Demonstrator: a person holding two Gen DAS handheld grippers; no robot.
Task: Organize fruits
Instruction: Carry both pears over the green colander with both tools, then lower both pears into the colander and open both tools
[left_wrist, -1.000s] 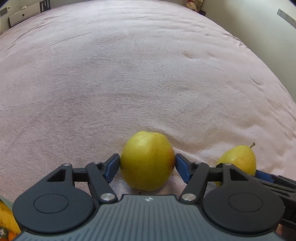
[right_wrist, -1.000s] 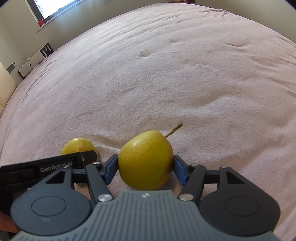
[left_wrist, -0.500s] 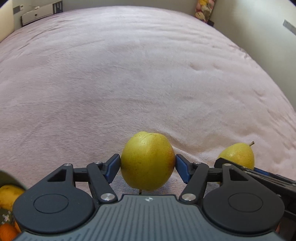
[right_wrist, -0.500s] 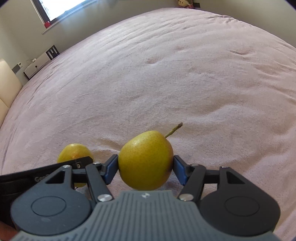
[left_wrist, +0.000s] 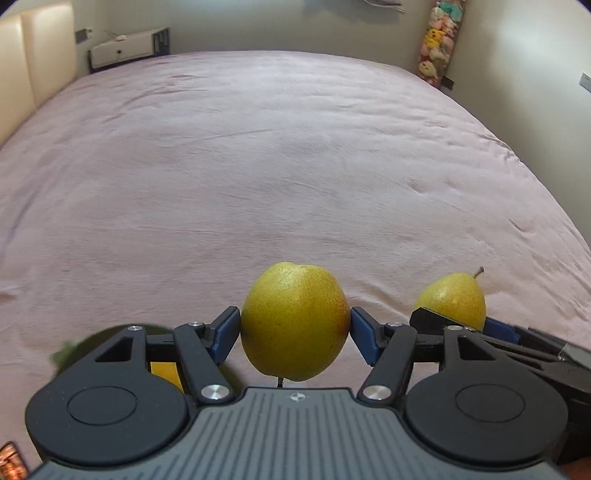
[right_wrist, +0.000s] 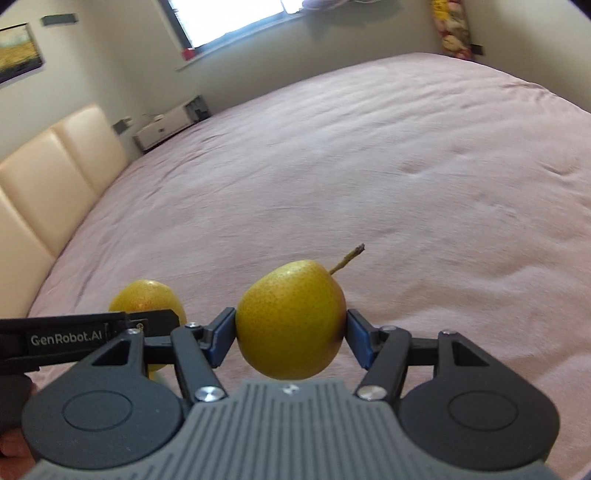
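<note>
Both fruits have come up off the pink plush bedspread (left_wrist: 295, 166) since a second ago: then each sat low on the cover, and now the far wall, the cream padded headboard (right_wrist: 55, 177) and the window (right_wrist: 229, 18) fill the top of both views. I read that as the lift done and the carry beginning.

My left gripper (left_wrist: 294, 334) pinches the round yellow-green pear with a reddish blush (left_wrist: 294, 321), blue pads pressed on both flanks, its stem pointing down towards the gripper body. My right gripper (right_wrist: 291, 332) clamps the smaller speckled yellow pear with a long brown stem (right_wrist: 290, 319) the same way, stem tilted up and to the right. Each fruit hangs clear of the bedspread, and neither has shifted in its pads.

The two grippers travel close together; in the left view the right one sits just beside mine, at the right edge. I judge bumping them to be the main risk.

Below the left gripper's linkage I glimpse something yellow (left_wrist: 164, 373) and a dark greenish rim (left_wrist: 66, 354), mostly hidden. It may be where the fruit goes, but I cannot tell. A white low cabinet (left_wrist: 129, 48) and a column of plush toys (left_wrist: 439, 44) stand far off, out of the way.
</note>
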